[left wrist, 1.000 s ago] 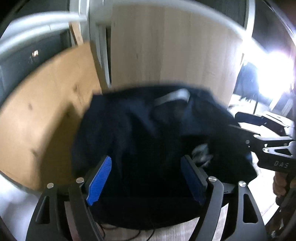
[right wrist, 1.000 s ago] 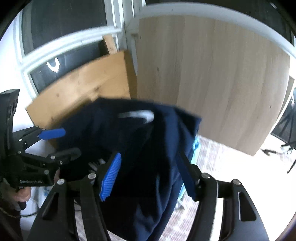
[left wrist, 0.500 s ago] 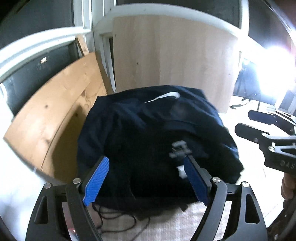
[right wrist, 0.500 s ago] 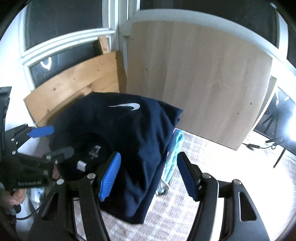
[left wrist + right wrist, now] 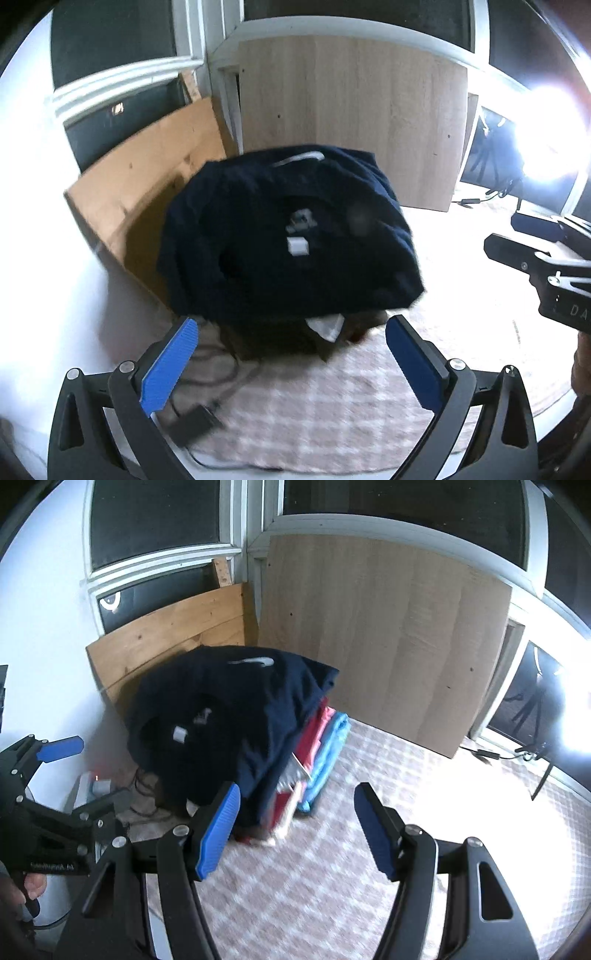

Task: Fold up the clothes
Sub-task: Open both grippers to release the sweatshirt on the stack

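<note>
**Both grippers back from the navy garment**

One second ago the navy garment (image 5: 288,236) filled the space between my fingers; now it lies on the pile of folded clothes (image 5: 321,746) at the centre of both frames. My left gripper (image 5: 291,363) has just been opening, spread wide, nothing between the jaws. My right gripper (image 5: 297,829) is also apart and empty. Below is a checked cloth (image 5: 314,886); behind, wooden boards (image 5: 388,646) lean against dark windows (image 5: 155,513).

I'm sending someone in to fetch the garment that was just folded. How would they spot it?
Go to the corner where two wooden boards lean against the windows. A stack of folded clothes sits there on the checked cloth. It is the navy top lying uppermost, with a white swoosh logo, above red and light blue pieces.
</note>
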`<act>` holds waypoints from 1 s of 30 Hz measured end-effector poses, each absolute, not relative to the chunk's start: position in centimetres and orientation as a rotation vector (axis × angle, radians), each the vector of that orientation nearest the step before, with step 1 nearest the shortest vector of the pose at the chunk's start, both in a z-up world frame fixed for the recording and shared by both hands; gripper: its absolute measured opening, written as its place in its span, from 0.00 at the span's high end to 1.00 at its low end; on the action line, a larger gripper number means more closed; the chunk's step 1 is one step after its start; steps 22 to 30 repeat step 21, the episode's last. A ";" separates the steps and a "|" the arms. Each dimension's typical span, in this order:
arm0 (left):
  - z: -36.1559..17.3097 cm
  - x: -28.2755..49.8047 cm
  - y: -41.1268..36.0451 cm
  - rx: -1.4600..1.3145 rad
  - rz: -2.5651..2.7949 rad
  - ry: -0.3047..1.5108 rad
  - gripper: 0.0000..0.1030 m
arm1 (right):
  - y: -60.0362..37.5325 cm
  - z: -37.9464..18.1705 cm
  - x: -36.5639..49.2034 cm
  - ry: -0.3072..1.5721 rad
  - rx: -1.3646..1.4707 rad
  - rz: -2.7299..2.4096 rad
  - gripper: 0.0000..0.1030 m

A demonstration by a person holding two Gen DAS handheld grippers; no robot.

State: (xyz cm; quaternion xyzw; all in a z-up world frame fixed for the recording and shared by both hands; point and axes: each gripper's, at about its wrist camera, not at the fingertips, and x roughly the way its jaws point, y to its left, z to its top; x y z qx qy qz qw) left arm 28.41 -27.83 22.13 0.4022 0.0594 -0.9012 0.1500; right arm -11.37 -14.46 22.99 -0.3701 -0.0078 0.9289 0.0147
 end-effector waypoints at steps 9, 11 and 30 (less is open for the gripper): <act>21.3 31.6 -23.4 1.184 -2.509 0.301 0.01 | -11.9 22.8 -5.6 -0.061 -1.181 2.922 0.38; 21.4 32.2 -22.6 1.184 -2.507 0.326 0.01 | -11.4 22.9 -4.4 -0.072 -1.177 2.930 0.38; 21.6 34.6 -19.2 1.152 -2.525 0.355 0.01 | -9.4 22.7 -0.9 -0.077 -1.177 2.959 0.38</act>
